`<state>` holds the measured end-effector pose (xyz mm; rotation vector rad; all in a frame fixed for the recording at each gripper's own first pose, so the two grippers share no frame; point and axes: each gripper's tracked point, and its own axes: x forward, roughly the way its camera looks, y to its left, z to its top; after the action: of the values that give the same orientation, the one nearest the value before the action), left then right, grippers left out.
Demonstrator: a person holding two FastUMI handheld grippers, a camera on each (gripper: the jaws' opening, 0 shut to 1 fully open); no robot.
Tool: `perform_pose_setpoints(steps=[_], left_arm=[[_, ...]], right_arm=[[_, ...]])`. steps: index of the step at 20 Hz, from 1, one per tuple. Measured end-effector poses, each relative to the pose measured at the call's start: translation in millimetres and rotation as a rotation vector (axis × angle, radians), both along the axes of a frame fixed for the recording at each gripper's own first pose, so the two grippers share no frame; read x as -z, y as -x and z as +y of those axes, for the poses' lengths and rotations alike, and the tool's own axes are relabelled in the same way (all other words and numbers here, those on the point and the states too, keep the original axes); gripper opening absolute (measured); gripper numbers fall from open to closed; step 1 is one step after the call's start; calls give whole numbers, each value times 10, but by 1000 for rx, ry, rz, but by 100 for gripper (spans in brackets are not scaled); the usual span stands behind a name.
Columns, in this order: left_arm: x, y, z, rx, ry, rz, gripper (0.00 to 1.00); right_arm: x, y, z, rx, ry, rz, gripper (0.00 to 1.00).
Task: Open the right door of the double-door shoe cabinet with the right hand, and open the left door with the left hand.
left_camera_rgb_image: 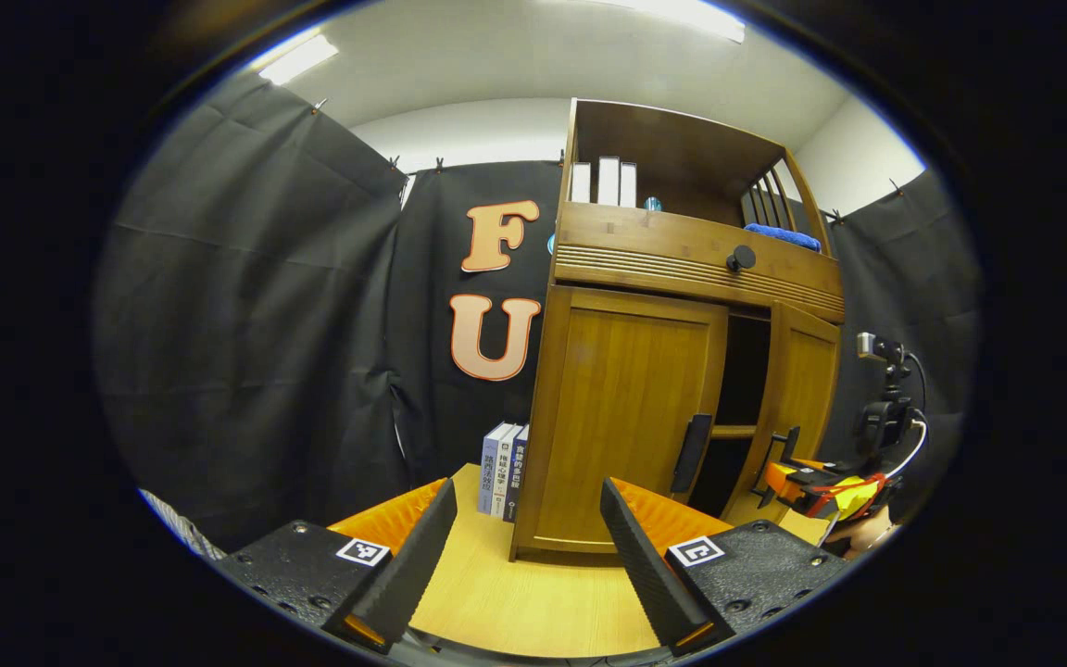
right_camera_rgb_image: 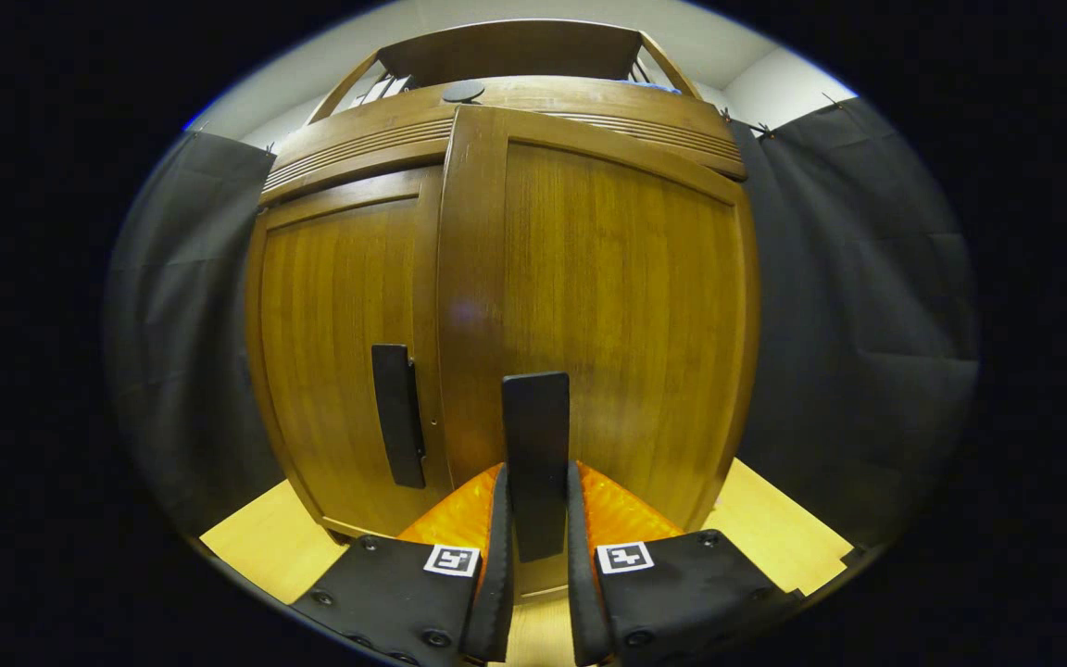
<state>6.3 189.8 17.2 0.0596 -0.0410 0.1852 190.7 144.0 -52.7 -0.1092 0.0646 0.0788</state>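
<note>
My right tongs (right_camera_rgb_image: 535, 593) are pinching the dark handle (right_camera_rgb_image: 535, 445) of the right door (right_camera_rgb_image: 626, 315) of the shoe cabinet (left_camera_rgb_image: 682, 269). That door is already swung out a bit, and I can see a dark gap beside it in the left gripper view. So the right door is partly done, I think. The left door (left_camera_rgb_image: 621, 408) is flat shut, and its handle (left_camera_rgb_image: 691, 452) has nothing on it. My left tongs (left_camera_rgb_image: 528, 565) are spread wide and hold nothing, back from the cabinet. The cabinet stands at the back of the bench (left_camera_rgb_image: 533, 602). Books (left_camera_rgb_image: 504, 468) stand by its left side. Their spines have writing, but it is too small for me to read.
</note>
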Motion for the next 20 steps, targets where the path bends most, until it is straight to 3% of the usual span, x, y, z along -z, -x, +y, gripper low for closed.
perform_pose_setpoints(steps=[2,3,6,7,8,9,12,14,15,17,18,20], left_arm=[[-15,25,-3,2,-10,-3,95],[-20,29,-11,4,-13,-4,95],[-13,33,-34,15,-15,1,92],[-14,36,-51,20,-14,2,92],[-9,33,-72,25,-14,3,92],[-11,31,-93,30,-14,2,92],[-12,29,-178,50,-11,1,95],[-10,13,-241,60,-10,4,95],[-7,12,-272,65,-8,4,95],[-2,8,-346,77,-5,3,92],[-4,2,-390,82,-7,3,95],[-26,-22,-489,100,-10,-3,92]], right_arm=[[-1,127,-91,14,-12,5,29],[0,200,-137,23,-17,7,33],[-12,350,-292,44,-15,3,29],[14,398,-335,44,-11,3,36],[-26,511,-390,58,-33,-7,32],[-19,559,-439,72,-32,-7,21],[-21,608,-515,82,-28,-3,17],[-16,654,-595,85,-42,5,20],[-23,690,-637,89,-42,5,16],[-56,773,-756,101,-42,0,20],[-61,800,-841,113,-45,1,16],[-79,875,-970,129,-50,-4,10]])
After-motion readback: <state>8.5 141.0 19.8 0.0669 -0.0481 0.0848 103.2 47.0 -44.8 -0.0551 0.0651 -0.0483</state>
